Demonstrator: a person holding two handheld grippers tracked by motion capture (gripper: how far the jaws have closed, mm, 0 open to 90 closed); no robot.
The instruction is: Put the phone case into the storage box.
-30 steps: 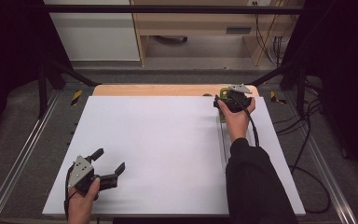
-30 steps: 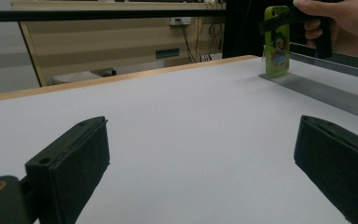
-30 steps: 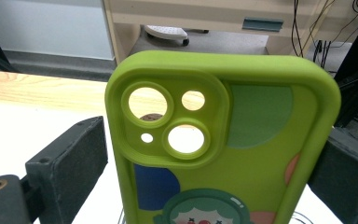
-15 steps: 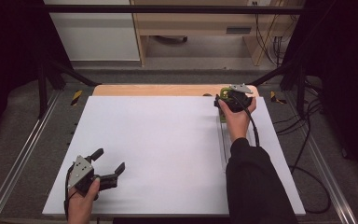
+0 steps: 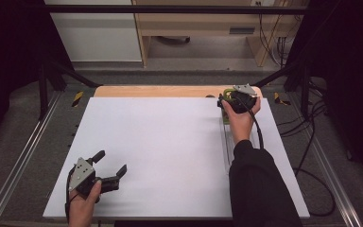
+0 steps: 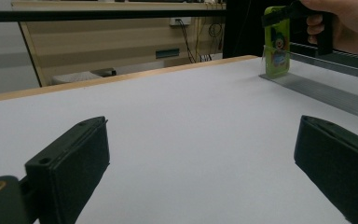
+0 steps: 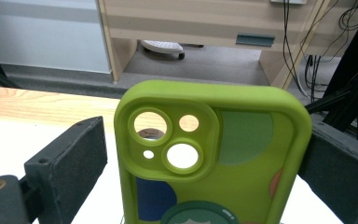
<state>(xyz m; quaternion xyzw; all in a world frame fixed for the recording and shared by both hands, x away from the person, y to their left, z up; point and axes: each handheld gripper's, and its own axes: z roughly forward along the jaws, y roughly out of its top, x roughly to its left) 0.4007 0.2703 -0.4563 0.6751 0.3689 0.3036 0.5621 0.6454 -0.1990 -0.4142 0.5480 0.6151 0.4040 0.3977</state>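
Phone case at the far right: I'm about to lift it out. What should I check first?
1. Phone case between the jaws of the right tongs: ok, they straddle its upper end.
2. Grip closed on the case: not ok, the right gripper view shows a gap at one jaw.
3. Case standing upright on the slotted rack: ok.
4. Left tongs out of the way: ok, open and over the near part of the white table, far from the case.
5. Lower edge of the case free to come out of the rack: cannot tell, not clear in any view.
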